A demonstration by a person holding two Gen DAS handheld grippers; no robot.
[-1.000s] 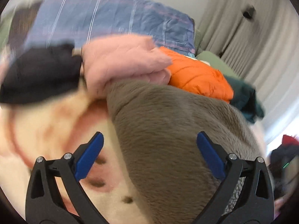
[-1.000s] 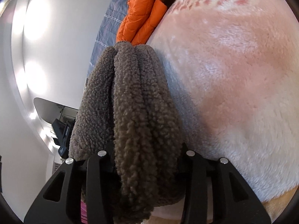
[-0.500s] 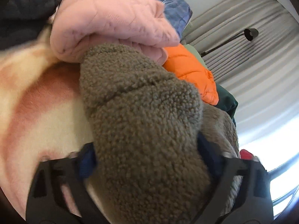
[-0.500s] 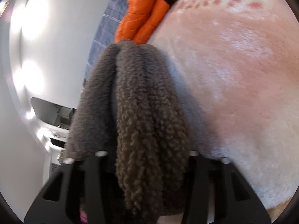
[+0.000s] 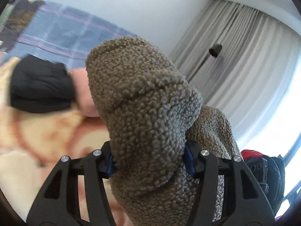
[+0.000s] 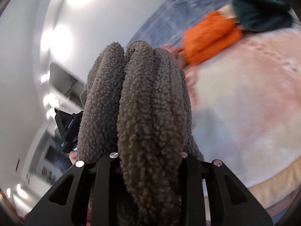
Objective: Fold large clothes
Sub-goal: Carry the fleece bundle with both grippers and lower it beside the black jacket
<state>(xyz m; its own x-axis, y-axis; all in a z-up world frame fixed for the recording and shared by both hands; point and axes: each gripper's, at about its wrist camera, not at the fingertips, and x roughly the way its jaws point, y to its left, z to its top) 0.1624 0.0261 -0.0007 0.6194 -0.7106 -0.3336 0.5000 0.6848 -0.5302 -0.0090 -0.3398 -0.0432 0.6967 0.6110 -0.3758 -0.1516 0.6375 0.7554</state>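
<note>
Brown fleece [image 5: 146,113] bunched between both tongs, lifted above the bed [image 6: 244,113]. Left tongs [image 5: 148,162] closing on a thick fold of it; right tongs [image 6: 148,162] closing tighter on several gathered folds. Orange jacket [image 6: 208,37] near the bed's far edge.

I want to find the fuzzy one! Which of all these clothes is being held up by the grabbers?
The brown curly fleece. Both the left gripper and right gripper have it bunched between their closing fingers; the orange jacket and black garment lie untouched.
</note>
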